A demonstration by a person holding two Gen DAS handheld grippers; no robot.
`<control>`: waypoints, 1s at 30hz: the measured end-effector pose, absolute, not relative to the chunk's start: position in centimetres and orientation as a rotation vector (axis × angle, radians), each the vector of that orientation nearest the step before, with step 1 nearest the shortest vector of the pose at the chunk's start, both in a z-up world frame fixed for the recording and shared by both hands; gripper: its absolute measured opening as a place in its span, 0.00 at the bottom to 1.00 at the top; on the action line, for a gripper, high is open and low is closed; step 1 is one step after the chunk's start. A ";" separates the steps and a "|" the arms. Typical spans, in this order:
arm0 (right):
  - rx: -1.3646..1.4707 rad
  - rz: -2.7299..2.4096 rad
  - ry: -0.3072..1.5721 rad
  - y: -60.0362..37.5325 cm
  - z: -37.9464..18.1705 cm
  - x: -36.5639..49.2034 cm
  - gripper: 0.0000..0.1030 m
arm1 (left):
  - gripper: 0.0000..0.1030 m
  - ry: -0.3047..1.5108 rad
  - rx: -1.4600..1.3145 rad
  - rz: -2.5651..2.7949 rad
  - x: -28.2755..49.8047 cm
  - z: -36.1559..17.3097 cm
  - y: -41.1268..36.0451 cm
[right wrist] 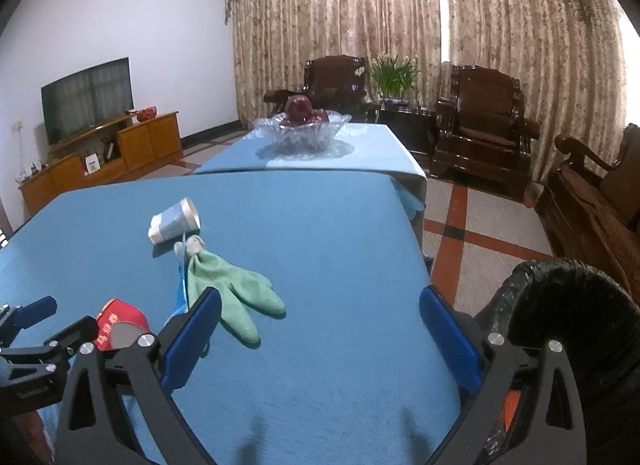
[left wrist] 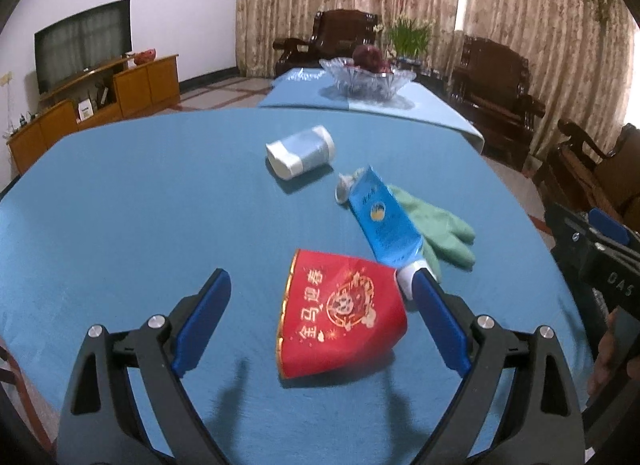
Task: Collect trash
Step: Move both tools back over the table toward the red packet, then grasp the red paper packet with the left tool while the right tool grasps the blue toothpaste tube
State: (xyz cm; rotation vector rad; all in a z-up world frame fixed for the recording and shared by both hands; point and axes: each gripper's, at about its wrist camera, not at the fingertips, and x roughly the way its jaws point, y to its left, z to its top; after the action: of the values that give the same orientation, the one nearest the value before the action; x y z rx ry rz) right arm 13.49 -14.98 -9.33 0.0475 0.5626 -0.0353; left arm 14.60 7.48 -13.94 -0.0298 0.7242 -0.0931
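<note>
A red paper cup (left wrist: 342, 313) with gold print lies on its side on the blue tablecloth (left wrist: 120, 205). My left gripper (left wrist: 322, 279) is open and straddles it, with neither finger touching the cup. Just beyond lie a blue tube (left wrist: 384, 221), a green glove (left wrist: 436, 225), a crumpled white scrap (left wrist: 345, 188) and a tipped pale paper cup (left wrist: 300, 151). My right gripper (right wrist: 320, 297) is open over bare cloth. The green glove (right wrist: 232, 289) is by its left finger, and the red cup (right wrist: 120, 323) is further left. My right gripper (left wrist: 592, 241) also shows at the left wrist view's right edge.
A black-bagged bin (right wrist: 572, 305) stands off the table's right edge, beside my right gripper. A glass fruit bowl (right wrist: 304, 129) sits on a second blue-covered table behind. Dark wooden chairs (right wrist: 480, 133) line the curtained wall, and a TV (right wrist: 88, 99) on a cabinet stands at left.
</note>
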 end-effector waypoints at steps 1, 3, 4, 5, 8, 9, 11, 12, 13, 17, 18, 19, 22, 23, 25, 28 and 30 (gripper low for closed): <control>0.047 -0.035 0.566 -15.0 -9.5 13.5 0.94 | 0.87 0.735 -0.032 -0.093 14.8 -14.5 7.4; 0.041 -0.033 0.569 -15.0 -9.5 13.6 0.94 | 0.87 0.753 -0.039 -0.094 15.1 -15.2 7.4; 0.033 -0.032 0.570 -15.0 -9.5 13.7 0.94 | 0.87 0.761 -0.047 -0.098 15.3 -15.5 7.4; 0.028 -0.031 0.571 -14.9 -9.5 13.8 0.94 | 0.87 0.768 -0.052 -0.098 15.5 -15.7 7.2; 0.018 -0.025 0.575 -14.7 -9.6 14.1 0.94 | 0.87 0.788 -0.056 -0.101 15.9 -16.4 7.0; 0.018 -0.024 0.575 -14.6 -9.7 14.2 0.94 | 0.87 0.794 -0.059 -0.103 16.1 -16.6 6.9; 0.017 -0.023 0.577 -14.5 -9.7 14.3 0.94 | 0.87 0.809 -0.066 -0.106 16.3 -17.0 6.7; 0.018 -0.022 0.576 -14.5 -9.7 14.3 0.94 | 0.87 0.814 -0.068 -0.106 16.4 -17.1 6.6; 0.018 -0.022 0.576 -14.5 -9.7 14.3 0.94 | 0.86 0.819 -0.074 -0.107 16.6 -17.3 6.6; 0.017 -0.013 0.581 -14.2 -9.8 14.5 0.94 | 0.75 0.842 -0.108 -0.123 16.9 -17.9 6.7; 0.016 -0.011 0.581 -14.1 -9.8 14.5 0.94 | 0.74 0.837 -0.108 -0.122 16.9 -17.9 6.7; 0.014 -0.007 0.581 -13.9 -9.8 14.6 0.94 | 0.74 0.837 -0.103 -0.123 16.8 -17.8 6.6; 0.013 0.006 0.582 -13.5 -9.8 14.7 0.94 | 0.72 0.823 -0.114 -0.110 16.7 -17.2 7.0; 0.013 0.010 0.582 -13.3 -9.8 14.8 0.94 | 0.72 0.812 -0.119 -0.104 16.6 -16.8 7.2; 0.013 0.021 0.579 -12.9 -9.7 14.9 0.94 | 0.72 0.789 -0.114 -0.086 16.6 -15.9 7.9; 0.015 0.043 0.573 -11.7 -9.7 15.3 0.94 | 0.72 0.757 -0.117 -0.043 16.8 -14.9 9.6; 0.019 0.054 0.567 -10.9 -9.7 15.6 0.94 | 0.72 0.740 -0.117 -0.018 16.9 -14.4 10.6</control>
State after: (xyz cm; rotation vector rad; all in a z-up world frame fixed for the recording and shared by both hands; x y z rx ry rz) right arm 15.60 -10.93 -9.66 0.0193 0.5670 0.0544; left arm 16.91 10.58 -14.45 -0.1166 0.7398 -0.0176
